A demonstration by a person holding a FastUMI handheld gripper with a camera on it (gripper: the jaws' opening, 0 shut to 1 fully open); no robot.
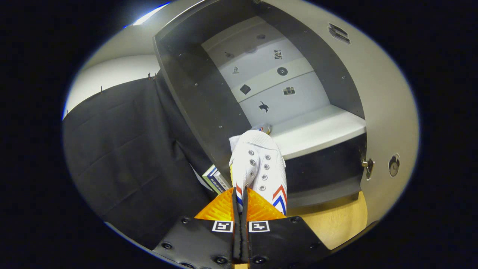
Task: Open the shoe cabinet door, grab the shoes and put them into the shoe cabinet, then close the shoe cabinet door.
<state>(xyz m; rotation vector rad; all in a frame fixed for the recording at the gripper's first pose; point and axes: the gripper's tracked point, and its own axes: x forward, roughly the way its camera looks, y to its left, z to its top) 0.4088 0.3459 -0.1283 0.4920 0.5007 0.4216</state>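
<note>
Shoe: white sneaker (259, 164) with red and blue chevrons, held at its heel end, toe pointing ahead toward the front edge of the cabinet's pale shelf (317, 130); it appears carried in the air, not yet resting on anything.
Gripper: the gripper (242, 201) is clenched on the shoe's heel collar, fingers nearly together with a thin fold of the upper between them. Likely gripped there so the toe goes in first.
Second shoe: the tip of another shoe (263, 129) shows just beyond the held one, at the shelf's near left corner. Probably the pair's mate, already stowed.
Cabinet: the shoe cabinet (209, 108) stands open, dark side walls, pale back panel with small stickers.
Door: the open door (388, 112) hangs at the right, hinge at its inner edge.
Floor: wooden floor (336, 224) below the cabinet's bottom edge.
Stage, judged: placing step; door closing remains.
</note>
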